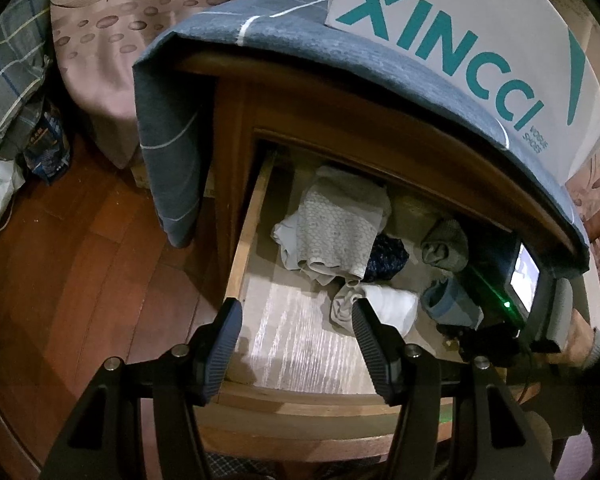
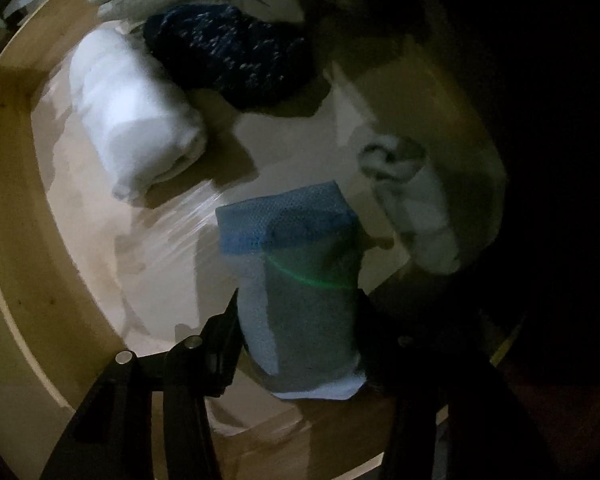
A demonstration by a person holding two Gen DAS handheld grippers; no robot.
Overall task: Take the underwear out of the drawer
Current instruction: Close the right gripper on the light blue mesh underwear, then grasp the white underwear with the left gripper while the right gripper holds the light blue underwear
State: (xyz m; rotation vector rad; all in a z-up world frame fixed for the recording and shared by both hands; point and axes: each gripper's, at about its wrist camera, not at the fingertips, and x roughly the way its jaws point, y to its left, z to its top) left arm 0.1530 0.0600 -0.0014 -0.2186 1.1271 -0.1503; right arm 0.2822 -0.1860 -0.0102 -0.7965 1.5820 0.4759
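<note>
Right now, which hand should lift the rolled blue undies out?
Right. The right hand-held gripper already straddles the rolled blue fabric underwear inside the wooden drawer; the left hand-held gripper hangs empty above the drawer's front.

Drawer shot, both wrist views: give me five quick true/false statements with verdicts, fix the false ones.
1. The drawer is pulled open. True.
2. The right gripper has the blue roll between its fingers. True; the fingers sit against both its sides.
3. The left gripper holds the white roll. False: its jaws are open with nothing between them, and the white roll lies on the drawer floor.
4. The shoe box sits inside the drawer. False: it stands on the blue cloth over the cabinet top.
5. A dark speckled item lies beyond the white roll. True.
</note>
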